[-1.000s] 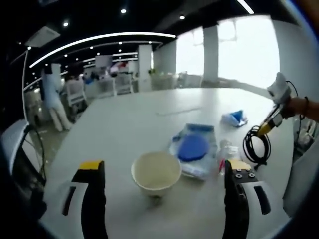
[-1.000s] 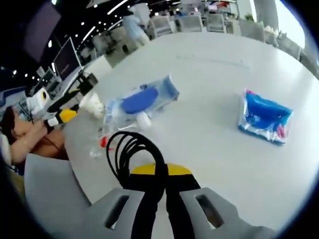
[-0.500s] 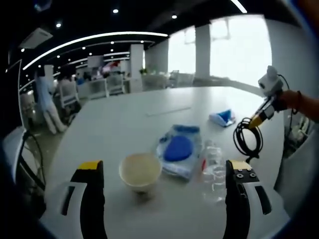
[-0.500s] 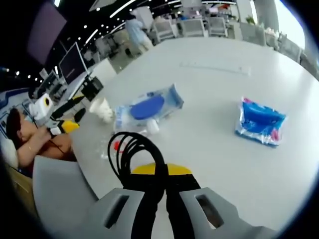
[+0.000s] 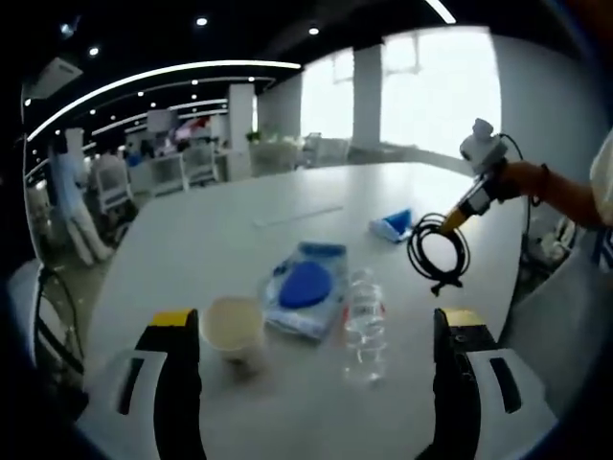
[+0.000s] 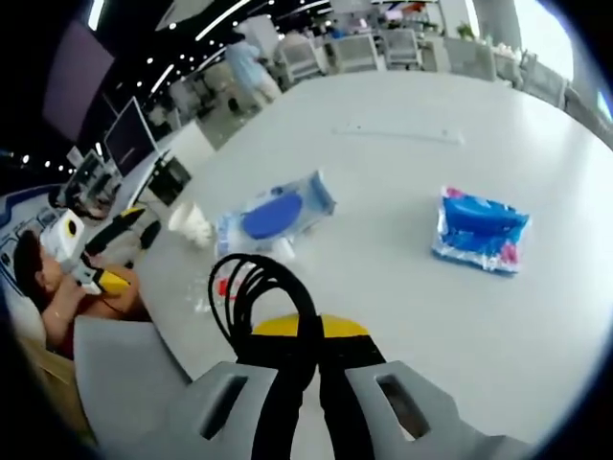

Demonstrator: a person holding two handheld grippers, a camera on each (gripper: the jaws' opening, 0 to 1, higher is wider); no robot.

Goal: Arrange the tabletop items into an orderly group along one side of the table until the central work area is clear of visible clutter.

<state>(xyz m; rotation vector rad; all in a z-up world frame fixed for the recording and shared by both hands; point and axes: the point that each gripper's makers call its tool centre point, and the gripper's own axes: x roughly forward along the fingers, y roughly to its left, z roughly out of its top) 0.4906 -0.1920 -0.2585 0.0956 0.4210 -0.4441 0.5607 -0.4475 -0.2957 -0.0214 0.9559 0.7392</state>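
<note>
In the left gripper view my left tongs (image 5: 311, 369) stand wide apart with nothing between them, low over the near edge of the white surface (image 5: 211, 240). Just ahead sits a paper cup (image 5: 232, 327), upright and open-topped — light and easily crushed, so I'd pinch it gently at the rim or across the wall. Beside it lies a clear plastic bottle (image 5: 363, 328) on its side, touching a flat pouch with a blue disc (image 5: 305, 291); I judge the bottle slick and prone to roll, best taken across its middle. A small blue packet (image 5: 393, 225) lies farther back. My right tongs (image 5: 460, 208) hang at the right, a coil of black cable (image 5: 437, 257) dangling from them.

In the right gripper view those tongs (image 6: 308, 359) are clamped together on the cable (image 6: 259, 292), its loops standing up off the jaws — floppy, springy, light. The packet (image 6: 476, 229) is soft film, likely crinkly; I'd pinch an edge seam. The pouch (image 6: 272, 213) lies near the cup (image 6: 191, 224).
</note>
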